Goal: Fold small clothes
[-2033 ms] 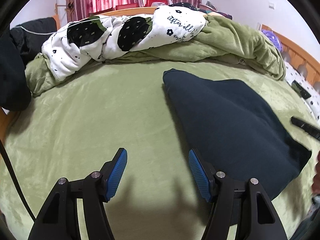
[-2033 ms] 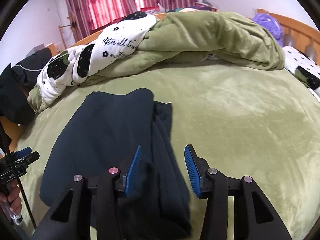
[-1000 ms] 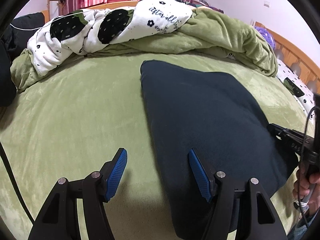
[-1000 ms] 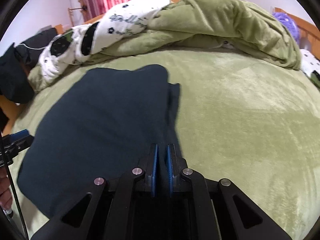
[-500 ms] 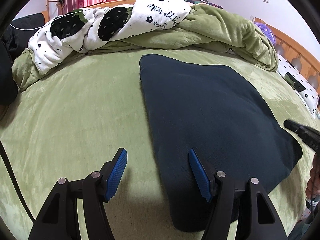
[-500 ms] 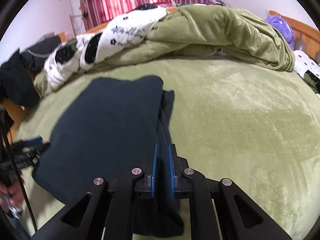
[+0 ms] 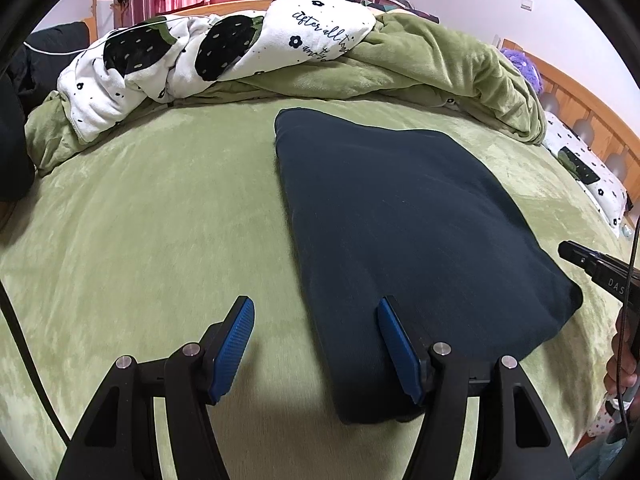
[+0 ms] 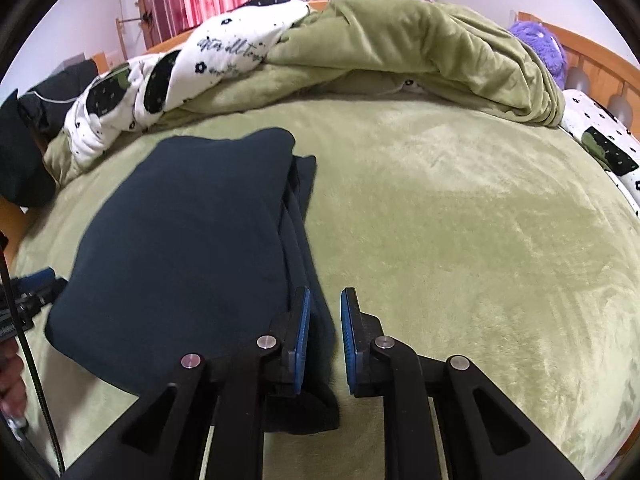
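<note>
A dark navy garment (image 7: pixel 400 220) lies folded flat on the green bed cover (image 7: pixel 152 220). My left gripper (image 7: pixel 316 316) hovers open over its near left edge; the right finger is above the cloth, the left finger above bare cover. My right gripper (image 8: pixel 326 304) is at the garment's (image 8: pixel 188 232) near right edge, where the layered folds show. Its jaws are opening, and the cloth edge lies in the narrow gap with the pads off it. Each gripper shows at the edge of the other's view: right gripper (image 7: pixel 592 268), left gripper (image 8: pixel 36 284).
A rumpled green duvet (image 8: pixel 420 48) and a white blanket with black strawberries (image 7: pixel 180 52) are heaped along the far side. A wooden headboard (image 7: pixel 592 120) and purple plush toy (image 8: pixel 540 40) stand at the right. Dark clothing (image 8: pixel 20 152) lies at the left. Hands hold the handles.
The right gripper's jaws, shut on the garment's right edge a second ago, have parted slightly and drawn back a little. The garment lies flatter. The left gripper has held still.
</note>
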`<state>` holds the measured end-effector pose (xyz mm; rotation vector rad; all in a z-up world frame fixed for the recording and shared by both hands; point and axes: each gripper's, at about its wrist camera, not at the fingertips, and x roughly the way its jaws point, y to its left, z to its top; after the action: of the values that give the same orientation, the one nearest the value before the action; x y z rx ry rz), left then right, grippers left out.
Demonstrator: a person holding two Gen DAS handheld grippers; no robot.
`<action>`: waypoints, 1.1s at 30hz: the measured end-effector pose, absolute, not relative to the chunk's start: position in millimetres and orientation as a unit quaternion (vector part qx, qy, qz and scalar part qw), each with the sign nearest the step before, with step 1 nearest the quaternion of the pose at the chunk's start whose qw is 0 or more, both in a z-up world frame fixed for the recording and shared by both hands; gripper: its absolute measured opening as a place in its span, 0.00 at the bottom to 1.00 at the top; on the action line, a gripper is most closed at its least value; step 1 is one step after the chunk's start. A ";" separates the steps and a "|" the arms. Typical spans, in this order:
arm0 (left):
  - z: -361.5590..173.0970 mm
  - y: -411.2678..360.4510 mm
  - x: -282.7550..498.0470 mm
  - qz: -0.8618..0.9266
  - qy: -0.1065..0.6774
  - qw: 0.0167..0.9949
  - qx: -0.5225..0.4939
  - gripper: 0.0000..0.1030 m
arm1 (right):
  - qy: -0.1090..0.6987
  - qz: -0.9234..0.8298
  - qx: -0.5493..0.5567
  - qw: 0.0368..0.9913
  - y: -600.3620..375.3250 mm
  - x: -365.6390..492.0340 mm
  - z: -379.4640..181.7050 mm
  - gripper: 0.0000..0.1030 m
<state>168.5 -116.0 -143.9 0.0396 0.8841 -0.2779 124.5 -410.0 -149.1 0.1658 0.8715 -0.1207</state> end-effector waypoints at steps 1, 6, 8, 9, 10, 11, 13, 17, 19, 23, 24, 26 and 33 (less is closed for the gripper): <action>-143.5 -114.9 166.9 -0.135 0.427 0.894 0.017 0.60 | 0.420 -0.057 0.083 0.902 -408.1 124.6 -147.5 0.18; -141.7 -110.8 159.5 -0.150 0.425 0.893 0.012 0.60 | 0.415 -0.046 0.093 0.904 -390.9 123.4 -145.3 0.30; -140.0 -109.2 156.6 -0.156 0.420 0.894 0.006 0.60 | 0.417 -0.039 0.088 0.904 -384.1 123.1 -145.9 0.30; -139.3 -109.0 156.5 -0.160 0.420 0.894 0.003 0.60 | 0.419 -0.035 0.081 0.903 -380.0 122.4 -146.4 0.30; -138.9 -109.7 156.9 -0.165 0.422 0.892 -0.002 0.60 | 0.422 -0.034 0.070 0.903 -376.1 121.4 -146.7 0.30; -139.2 -110.4 156.8 -0.170 0.423 0.890 -0.006 0.60 | 0.423 -0.036 0.062 0.903 -374.4 120.2 -146.7 0.30; -141.8 -113.3 156.9 -0.181 0.429 0.885 -0.012 0.60 | 0.431 -0.047 0.048 0.900 -372.2 119.0 -149.0 0.31; -152.9 -122.6 154.3 -0.175 0.437 0.882 0.008 0.61 | 0.454 -0.055 0.037 0.888 -374.5 119.0 -162.2 0.31; -158.2 -125.5 154.4 -0.171 0.446 0.879 0.015 0.61 | 0.455 -0.059 0.030 0.888 -375.8 117.8 -166.6 0.32; -163.5 -125.1 154.6 -0.166 0.452 0.877 0.013 0.63 | 0.455 -0.073 0.025 0.887 -377.7 117.5 -166.0 0.36; -163.9 -124.2 154.6 -0.166 0.452 0.876 0.014 0.63 | 0.454 -0.076 0.024 0.888 -377.9 117.0 -164.5 0.36; -164.3 -124.1 154.2 -0.166 0.452 0.876 0.013 0.63 | 0.454 -0.080 0.025 0.887 -378.4 117.1 -162.6 0.36; -159.2 -121.1 152.9 -0.166 0.456 0.875 0.003 0.62 | 0.449 -0.088 0.046 0.888 -386.5 114.6 -152.8 0.36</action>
<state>152.9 -121.1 -159.2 0.0066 0.9512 -0.3459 114.6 -386.5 -152.8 0.0946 0.9323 -0.1836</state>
